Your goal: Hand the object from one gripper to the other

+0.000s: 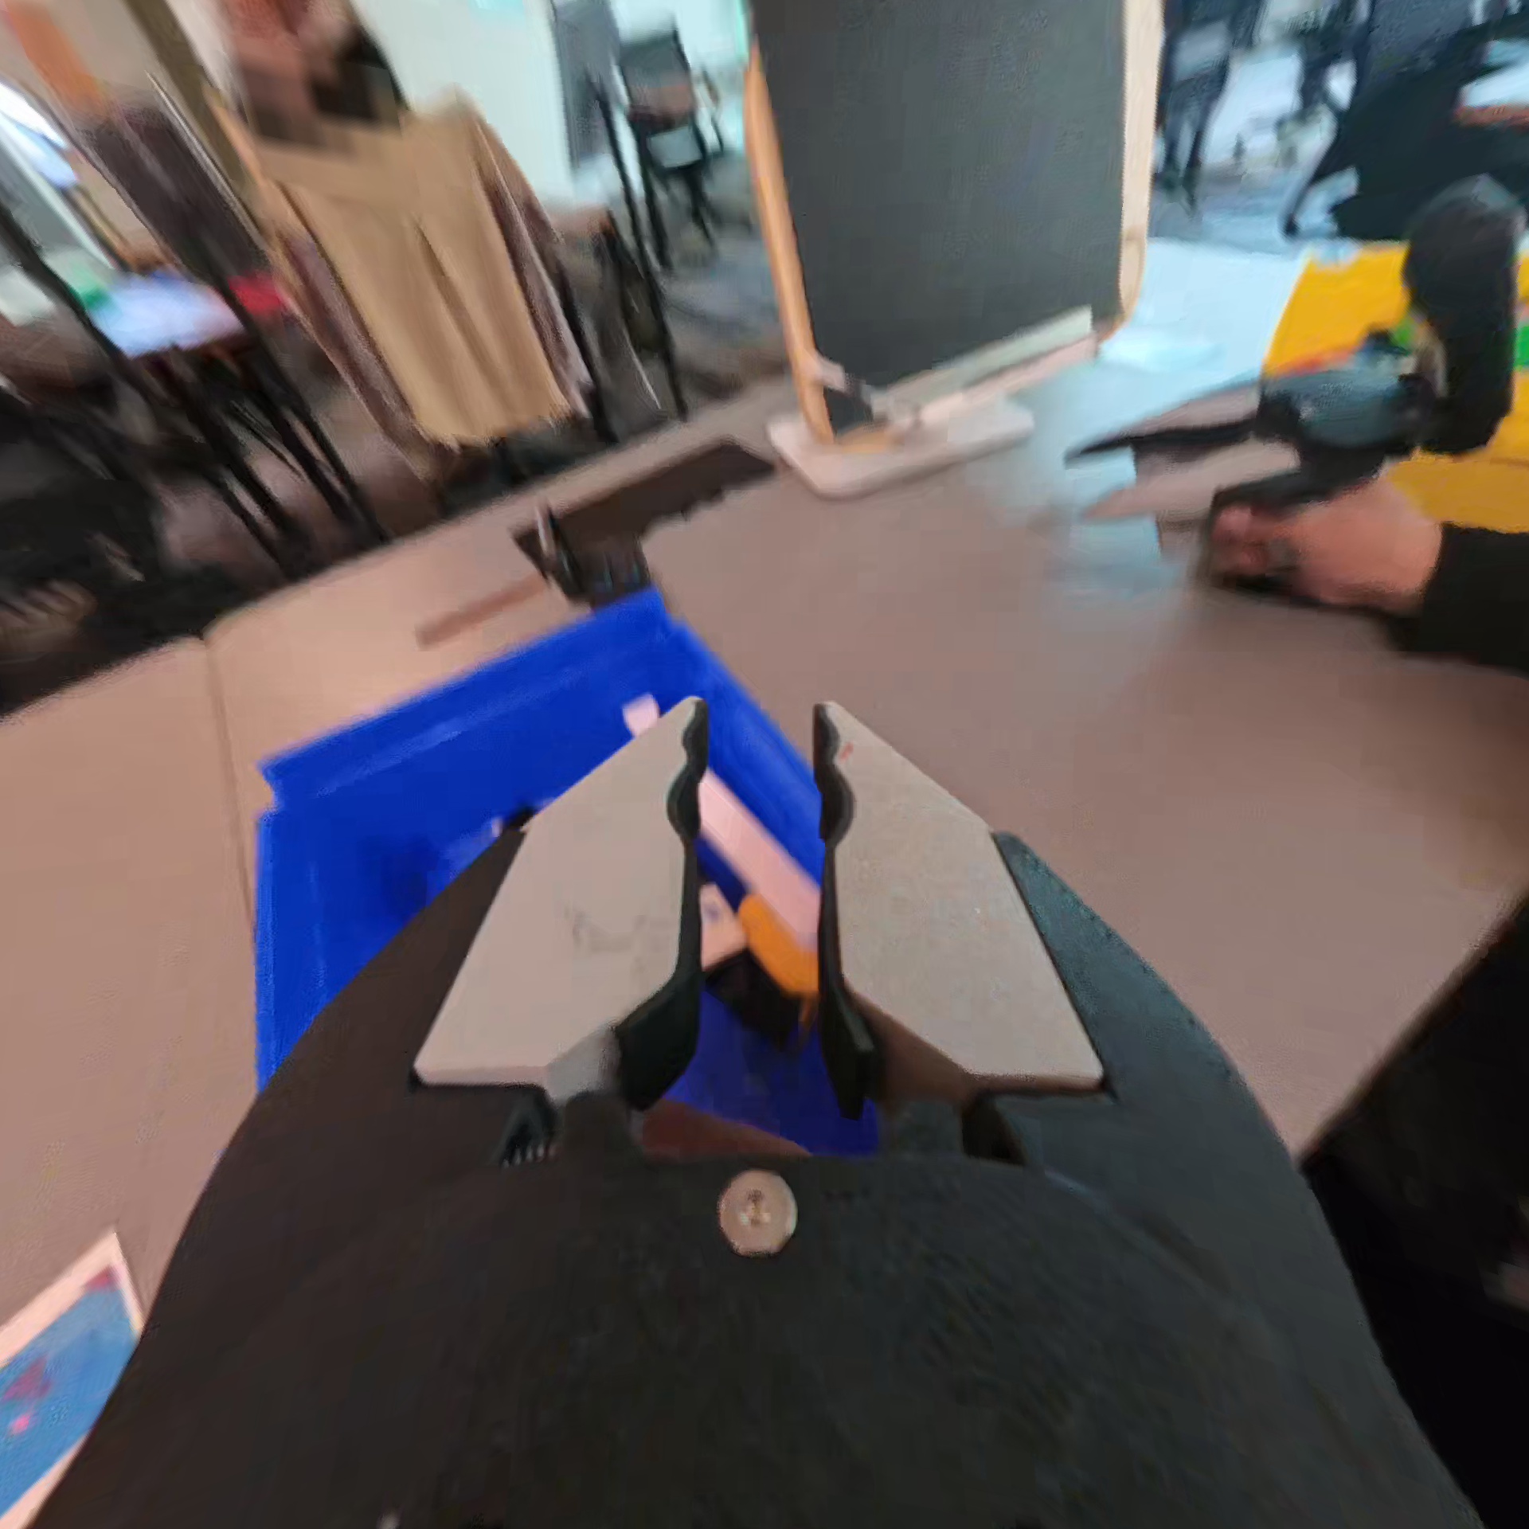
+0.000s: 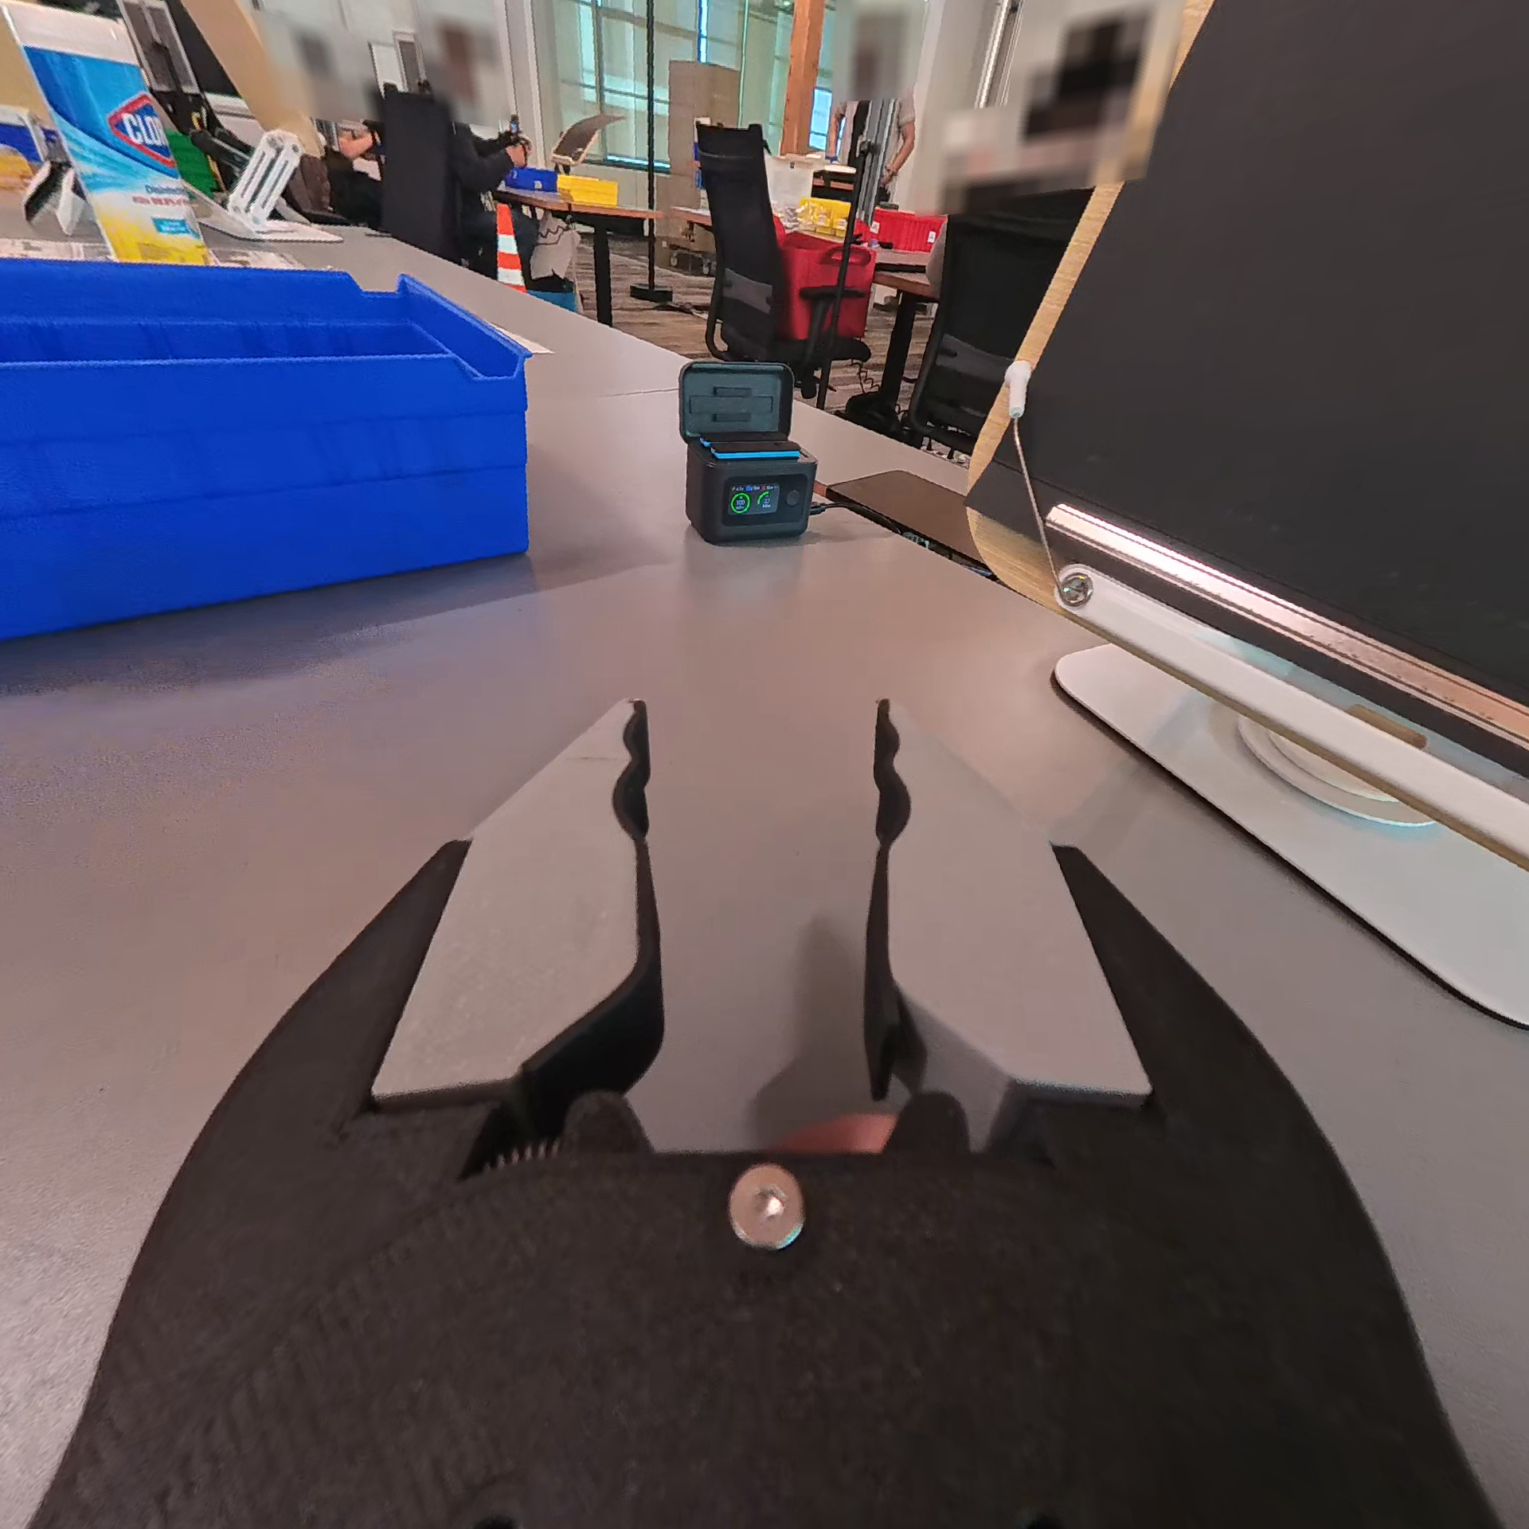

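The left gripper (image 1: 759, 728) hung over the blue bin (image 1: 463, 769), jaws slightly apart and empty (view blurred). An orange object (image 1: 778, 943) lay inside. The right gripper (image 2: 761, 728) rested on the table (image 2: 289, 786), parted wider, empty.

From my left wrist view, motion blur smears the blue bin (image 1: 463, 794); my gripper fingers (image 1: 596, 902) hide most of its contents, so I can't identify them.
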Tool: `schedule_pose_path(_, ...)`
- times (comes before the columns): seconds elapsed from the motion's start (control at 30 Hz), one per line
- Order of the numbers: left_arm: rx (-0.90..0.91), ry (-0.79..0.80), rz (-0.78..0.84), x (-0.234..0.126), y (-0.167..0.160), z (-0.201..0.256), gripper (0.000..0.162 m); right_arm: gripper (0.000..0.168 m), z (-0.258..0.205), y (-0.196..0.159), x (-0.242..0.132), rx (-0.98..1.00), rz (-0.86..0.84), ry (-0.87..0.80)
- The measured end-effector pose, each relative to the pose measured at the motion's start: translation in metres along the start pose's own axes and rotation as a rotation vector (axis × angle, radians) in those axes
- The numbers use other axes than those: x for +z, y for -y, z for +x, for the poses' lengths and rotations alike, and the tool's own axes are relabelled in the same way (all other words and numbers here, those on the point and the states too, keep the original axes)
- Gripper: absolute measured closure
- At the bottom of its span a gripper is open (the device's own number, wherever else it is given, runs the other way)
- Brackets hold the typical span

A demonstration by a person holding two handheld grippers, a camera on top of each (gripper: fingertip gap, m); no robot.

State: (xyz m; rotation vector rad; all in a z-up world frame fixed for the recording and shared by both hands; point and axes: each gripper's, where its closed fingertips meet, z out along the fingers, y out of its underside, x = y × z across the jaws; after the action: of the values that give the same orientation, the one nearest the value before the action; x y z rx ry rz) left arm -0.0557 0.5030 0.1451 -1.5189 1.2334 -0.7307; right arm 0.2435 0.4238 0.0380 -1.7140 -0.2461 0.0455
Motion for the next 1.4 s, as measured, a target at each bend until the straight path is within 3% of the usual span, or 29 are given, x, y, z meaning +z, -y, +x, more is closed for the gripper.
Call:
schedule_pose_path(0.1,-0.124,-0.081,-0.276,0.018,-0.057,-0.033,0.122,0.118,0.001,0.0,-0.001,0.003,0.002,-0.013)
schedule_pose_path(0.2,-0.169,-0.116,-0.504,0.049,-0.108,-0.038,0.105,0.119,0.002,0.0,-0.002,0.003,0.004,-0.021)
schedule_pose_path(0.33,-0.2,-0.14,-0.629,0.079,-0.139,-0.037,0.106,0.12,0.003,0.001,-0.004,-0.006,0.014,-0.039)
schedule_pose_path(0.47,-0.183,-0.115,-0.78,0.086,-0.171,-0.044,0.106,0.12,0.002,0.001,-0.005,-0.007,0.015,-0.037)
schedule_pose_path(0.57,-0.206,-0.155,-0.797,0.085,-0.181,-0.041,0.109,0.121,0.001,0.002,-0.005,-0.009,0.019,-0.034)
schedule_pose_path(0.67,-0.205,-0.178,-0.792,0.084,-0.18,-0.04,0.122,0.121,0.0,0.001,-0.005,-0.011,0.015,-0.02)
schedule_pose_path(0.73,-0.184,-0.159,-0.789,0.083,-0.176,-0.047,0.139,0.122,-0.001,0.001,-0.004,-0.01,0.01,-0.012)
schedule_pose_path(0.77,-0.161,-0.114,-0.779,0.081,-0.172,-0.056,0.157,0.122,-0.001,0.001,-0.004,-0.009,0.01,-0.011)
schedule_pose_path(0.93,-0.098,0.03,-0.655,0.066,-0.127,-0.086,0.16,0.124,-0.004,0.001,-0.005,-0.025,0.013,-0.009)
schedule_pose_path(1.03,-0.003,0.135,-0.457,0.067,-0.065,-0.089,0.161,0.124,-0.005,-0.001,-0.003,-0.03,-0.006,-0.008)
schedule_pose_path(1.13,0.184,0.14,-0.226,0.077,0.013,-0.036,0.161,0.119,-0.011,-0.001,-0.001,-0.006,-0.01,0.047)
schedule_pose_path(1.2,0.231,0.073,-0.057,0.09,0.054,0.03,0.161,0.119,-0.014,0.006,-0.002,0.071,0.038,0.105)
schedule_pose_path(1.3,0.251,-0.043,0.034,0.128,0.057,0.12,0.161,0.12,-0.013,0.012,-0.004,0.188,0.086,0.199)
schedule_pose_path(1.4,0.253,-0.124,0.058,0.188,0.027,0.161,0.161,0.124,-0.022,0.027,-0.01,0.174,0.196,0.323)
